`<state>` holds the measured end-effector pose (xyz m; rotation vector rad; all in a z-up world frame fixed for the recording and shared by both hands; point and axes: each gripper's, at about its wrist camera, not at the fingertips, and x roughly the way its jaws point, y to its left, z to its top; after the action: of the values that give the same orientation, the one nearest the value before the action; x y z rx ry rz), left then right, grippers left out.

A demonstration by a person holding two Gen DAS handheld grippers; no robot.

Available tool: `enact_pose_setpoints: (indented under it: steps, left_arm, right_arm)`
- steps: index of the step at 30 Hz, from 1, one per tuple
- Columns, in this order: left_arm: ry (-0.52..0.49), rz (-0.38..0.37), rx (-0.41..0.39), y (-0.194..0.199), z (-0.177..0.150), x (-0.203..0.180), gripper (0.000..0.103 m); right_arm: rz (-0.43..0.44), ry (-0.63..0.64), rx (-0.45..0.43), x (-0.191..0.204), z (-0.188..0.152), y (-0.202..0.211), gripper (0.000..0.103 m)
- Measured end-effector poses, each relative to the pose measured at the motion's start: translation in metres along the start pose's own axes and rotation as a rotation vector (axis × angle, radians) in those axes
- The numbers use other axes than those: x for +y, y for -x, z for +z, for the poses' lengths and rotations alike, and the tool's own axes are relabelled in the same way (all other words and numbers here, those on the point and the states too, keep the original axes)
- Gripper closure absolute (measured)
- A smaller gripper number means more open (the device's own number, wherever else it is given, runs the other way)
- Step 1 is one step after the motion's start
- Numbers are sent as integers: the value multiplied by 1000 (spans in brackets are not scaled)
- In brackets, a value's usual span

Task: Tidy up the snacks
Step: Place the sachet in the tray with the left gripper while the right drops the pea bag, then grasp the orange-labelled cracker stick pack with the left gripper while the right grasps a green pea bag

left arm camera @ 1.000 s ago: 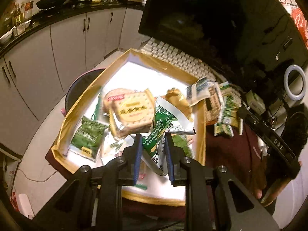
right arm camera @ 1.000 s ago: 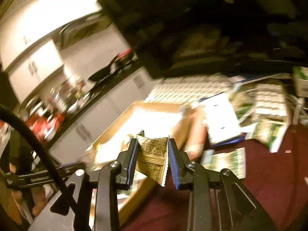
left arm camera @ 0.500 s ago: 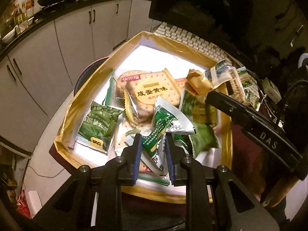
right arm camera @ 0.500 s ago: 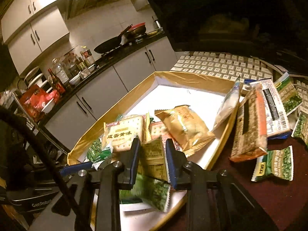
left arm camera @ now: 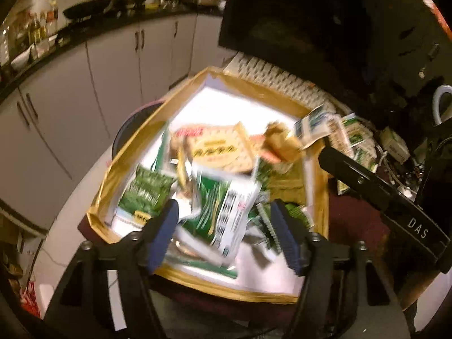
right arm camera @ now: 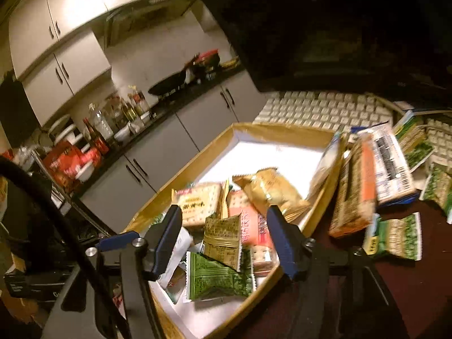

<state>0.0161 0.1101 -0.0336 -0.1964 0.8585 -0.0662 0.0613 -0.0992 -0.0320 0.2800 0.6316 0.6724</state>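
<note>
left gripper (left arm camera: 224,226): jaws opening, green-white packet (left arm camera: 223,212) dropping free
right gripper (right arm camera: 223,238): jaws opening, olive packet (right arm camera: 223,236) loose between
risk: packets sliding over gold box (right arm camera: 158,206) rim

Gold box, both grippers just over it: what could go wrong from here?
1. Snacks are heaped at the near end of the gold box; the green-and-white packet between the opening left gripper sits on top and might slide over the low rim.
2. The tall packets lean on the box's right wall; a nudge from the opening right gripper could topple them.
3. The keyboard lies right behind the box, easy to bump.
</note>
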Motion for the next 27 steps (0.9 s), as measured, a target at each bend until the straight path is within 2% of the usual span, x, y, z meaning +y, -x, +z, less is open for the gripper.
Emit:
enact_pose_setpoints:
  steps: [3, 5, 13, 16, 18, 22, 27]
  left_arm:
    - [-18, -46, -42, 8, 1, -11, 30]
    - [-37, -75, -52, 12, 2, -20, 27]
    - [-106, -138, -34, 8, 4, -63, 26]
    - [-141, -149, -17, 5, 3, -79, 26]
    - [-161, -148, -10, 2, 2, -88, 26]
    - [-173, -147, -8, -3, 6, -102, 26]
    - [-165, -161, 8, -7, 6, -104, 26]
  right_arm:
    - [13, -53, -29, -19, 3, 17, 32]
    - [11, -91, -44, -33, 5, 26, 32]
    - [-120, -177, -109, -98, 10, 70, 32]
    - [-150, -255, -127, -127, 6, 73, 32]
    - [-137, -302, -121, -140, 0, 68, 32]
    - [-124, -355, -51, -152, -8, 55, 32]
    - [-221, -297, 29, -143, -12, 38, 32]
